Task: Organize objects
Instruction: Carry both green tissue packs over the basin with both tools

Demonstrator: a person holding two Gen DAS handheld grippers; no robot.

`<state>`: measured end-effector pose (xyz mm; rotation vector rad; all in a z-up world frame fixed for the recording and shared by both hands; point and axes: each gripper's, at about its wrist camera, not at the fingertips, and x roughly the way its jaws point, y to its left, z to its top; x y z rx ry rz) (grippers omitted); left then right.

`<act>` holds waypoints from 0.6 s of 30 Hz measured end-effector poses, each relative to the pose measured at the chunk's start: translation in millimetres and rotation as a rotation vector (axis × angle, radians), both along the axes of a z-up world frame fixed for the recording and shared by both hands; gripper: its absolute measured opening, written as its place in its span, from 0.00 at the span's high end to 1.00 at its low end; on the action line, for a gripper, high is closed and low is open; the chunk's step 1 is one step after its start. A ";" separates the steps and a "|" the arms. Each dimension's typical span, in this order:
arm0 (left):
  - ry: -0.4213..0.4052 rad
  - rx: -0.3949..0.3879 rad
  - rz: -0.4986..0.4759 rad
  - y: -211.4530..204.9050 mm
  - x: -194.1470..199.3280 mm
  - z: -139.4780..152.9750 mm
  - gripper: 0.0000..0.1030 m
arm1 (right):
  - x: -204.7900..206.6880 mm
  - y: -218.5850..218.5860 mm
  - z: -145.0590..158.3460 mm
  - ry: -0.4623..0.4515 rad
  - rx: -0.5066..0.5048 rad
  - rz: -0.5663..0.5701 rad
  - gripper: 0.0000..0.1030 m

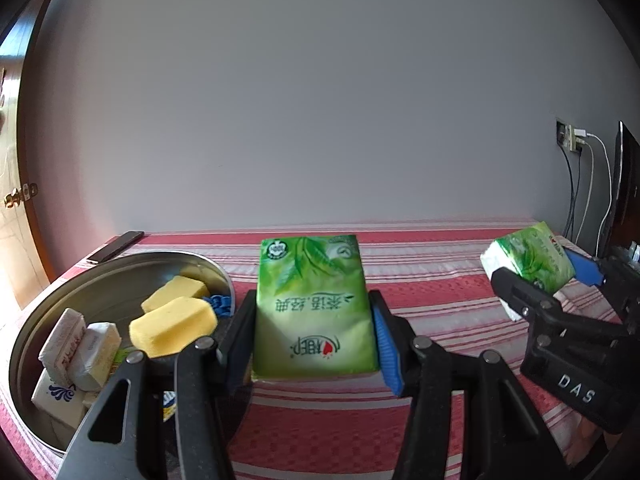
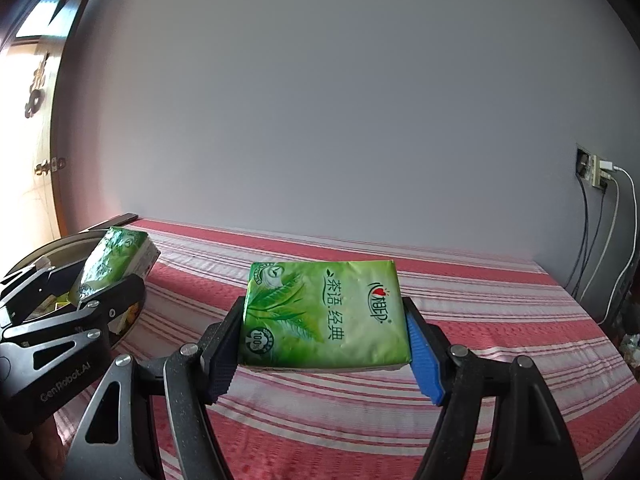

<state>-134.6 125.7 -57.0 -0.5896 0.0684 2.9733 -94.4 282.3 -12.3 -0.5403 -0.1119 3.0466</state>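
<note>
My left gripper (image 1: 314, 320) is shut on a green tissue pack (image 1: 314, 308) and holds it above the red striped cloth, just right of a round metal basin (image 1: 92, 280). My right gripper (image 2: 326, 320) is shut on a second green tissue pack (image 2: 324, 316), also held above the cloth. In the left wrist view the right gripper (image 1: 540, 276) with its pack (image 1: 532, 258) is at the far right. In the right wrist view the left gripper (image 2: 108, 276) with its pack (image 2: 116, 260) is at the far left, over the basin (image 2: 48, 246).
The basin holds yellow sponges (image 1: 172, 328), small white wrapped packs (image 1: 80, 348) and a blue item (image 1: 220, 304). A dark phone (image 1: 116, 246) lies at the table's back left corner. A wall socket with cables (image 1: 576, 140) and a dark screen (image 1: 628, 184) are at the right. A grey wall stands behind the table.
</note>
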 end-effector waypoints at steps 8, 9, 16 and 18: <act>0.011 0.010 0.026 -15.6 2.5 0.7 0.49 | -3.5 -21.0 -1.2 -0.005 0.024 0.025 0.28; 0.012 0.012 0.028 -17.5 2.9 0.7 0.49 | -3.4 -23.3 -1.4 -0.005 0.027 0.028 0.28; 0.025 0.013 0.041 -26.8 6.6 0.8 0.49 | -3.3 -28.5 -1.7 0.000 0.024 0.039 0.28; 0.030 0.013 0.043 -28.5 7.9 1.1 0.49 | -2.8 -30.3 -1.8 0.003 0.022 0.046 0.28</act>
